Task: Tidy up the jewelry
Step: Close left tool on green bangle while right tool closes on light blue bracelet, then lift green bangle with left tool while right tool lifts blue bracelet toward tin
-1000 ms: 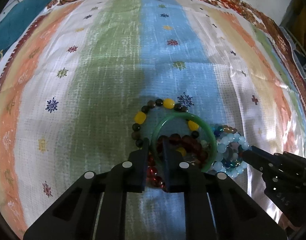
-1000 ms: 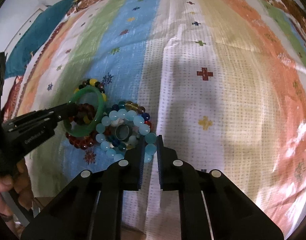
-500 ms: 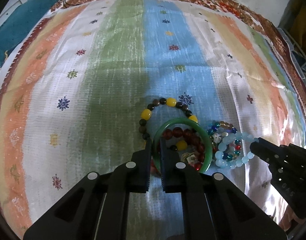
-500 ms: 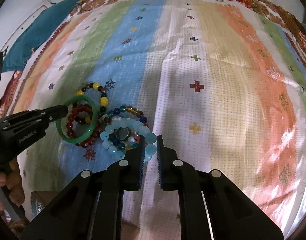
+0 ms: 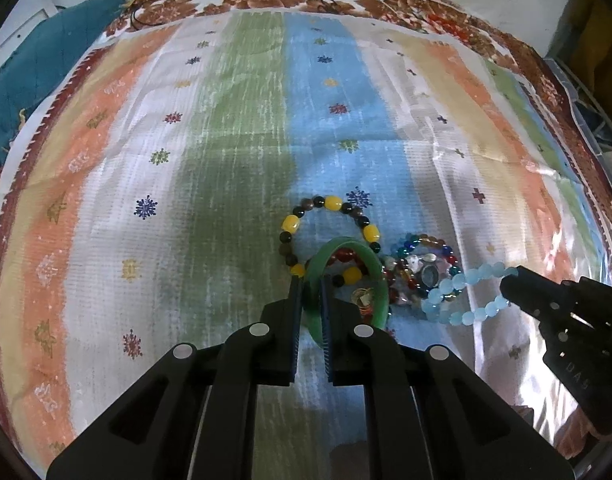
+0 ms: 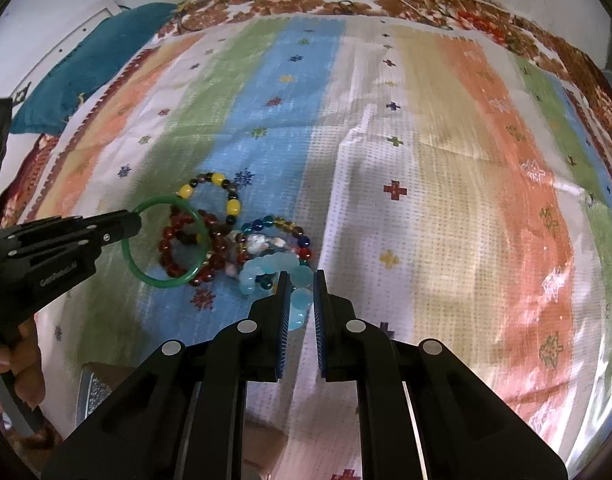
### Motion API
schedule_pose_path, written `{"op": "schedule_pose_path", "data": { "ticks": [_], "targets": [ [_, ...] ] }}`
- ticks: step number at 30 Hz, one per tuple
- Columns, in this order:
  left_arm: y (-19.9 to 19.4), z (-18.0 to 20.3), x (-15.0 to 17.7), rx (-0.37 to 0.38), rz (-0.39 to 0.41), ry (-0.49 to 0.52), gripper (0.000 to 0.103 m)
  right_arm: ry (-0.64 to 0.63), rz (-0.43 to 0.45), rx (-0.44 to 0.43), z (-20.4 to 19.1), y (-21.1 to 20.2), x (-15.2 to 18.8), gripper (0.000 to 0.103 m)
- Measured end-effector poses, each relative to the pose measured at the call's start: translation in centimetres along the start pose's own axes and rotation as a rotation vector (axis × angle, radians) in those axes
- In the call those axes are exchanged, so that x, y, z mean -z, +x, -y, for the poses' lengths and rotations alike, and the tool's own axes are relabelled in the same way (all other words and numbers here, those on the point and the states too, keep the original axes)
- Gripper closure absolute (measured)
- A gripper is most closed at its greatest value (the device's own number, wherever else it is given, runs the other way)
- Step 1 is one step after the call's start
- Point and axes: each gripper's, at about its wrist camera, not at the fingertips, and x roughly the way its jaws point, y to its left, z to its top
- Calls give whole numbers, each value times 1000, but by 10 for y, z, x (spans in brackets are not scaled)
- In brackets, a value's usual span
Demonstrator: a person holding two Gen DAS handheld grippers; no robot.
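Risk: green bangle [image 5: 380,280], clamped on its rim in left gripper [image 5: 311,300], may drag the red bead bracelet [image 6: 178,240] lying inside its ring. Right gripper [image 6: 299,300] pinches light-blue bead bracelet [image 5: 466,296], which could snag the mixed bead pile [image 6: 274,240] beneath. Yellow-and-dark bracelet [image 5: 330,216] lies just beyond on striped cloth [image 5: 226,140].
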Motion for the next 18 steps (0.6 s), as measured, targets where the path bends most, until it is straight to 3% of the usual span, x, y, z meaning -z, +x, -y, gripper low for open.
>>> {"op": "schedule_pose_path", "data": {
  "ticks": [12, 18],
  "targets": [
    [-35, 5, 4, 28, 53, -9, 94, -8, 53, -3, -7, -29, 5, 91],
    [-54, 12, 12, -1, 89, 24, 94, -23, 82, -3, -13, -44, 7, 91]
  ]
}}
